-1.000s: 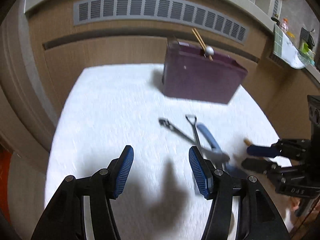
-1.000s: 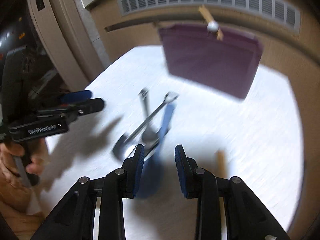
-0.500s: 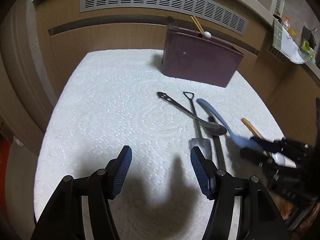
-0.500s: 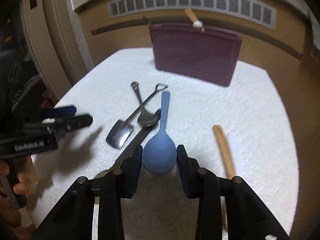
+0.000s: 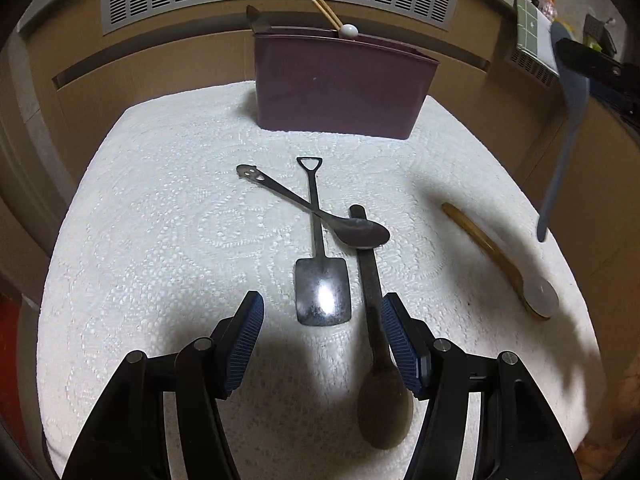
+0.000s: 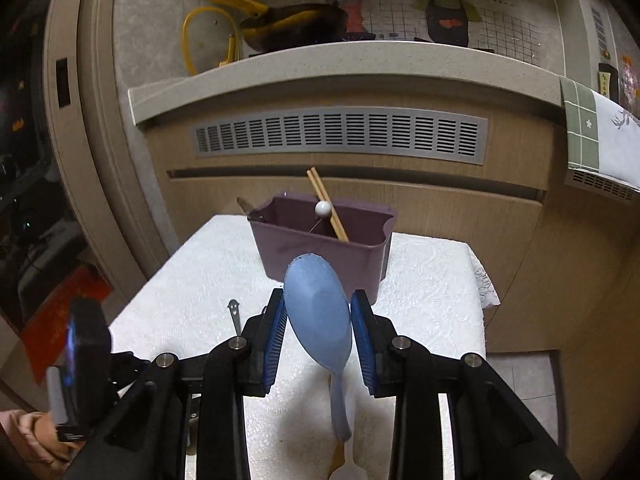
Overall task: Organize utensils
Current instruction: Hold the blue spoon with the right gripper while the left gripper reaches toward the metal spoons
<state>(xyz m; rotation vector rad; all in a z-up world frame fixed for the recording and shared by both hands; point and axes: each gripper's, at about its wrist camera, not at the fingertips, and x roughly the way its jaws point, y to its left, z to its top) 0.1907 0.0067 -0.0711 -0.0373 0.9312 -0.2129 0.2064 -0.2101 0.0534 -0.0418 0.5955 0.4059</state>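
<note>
My right gripper (image 6: 319, 322) is shut on the bowl of a blue spoon (image 6: 318, 312) and holds it in the air, handle hanging down; it shows at the right of the left wrist view (image 5: 568, 120). A purple utensil bin (image 5: 340, 84) stands at the back of the white cloth, with chopsticks (image 5: 328, 12) and a white-tipped stick in it. My left gripper (image 5: 322, 344) is open and empty, low over a shovel-shaped metal spoon (image 5: 320, 280), a dark wooden spoon (image 5: 376, 320) and a metal spoon (image 5: 320, 212). A wooden-handled scoop (image 5: 504, 260) lies to the right.
The white lace cloth (image 5: 160, 240) covers a small table in front of a wooden cabinet with a grey vent (image 6: 340, 136). A counter above holds a yellow pan (image 6: 280, 20). A towel (image 6: 592, 132) hangs at the right.
My right gripper closed on the blue spoon's bowl and lifted it off the cloth, high toward the bin. My left gripper moved forward over the remaining spoons and stayed open.
</note>
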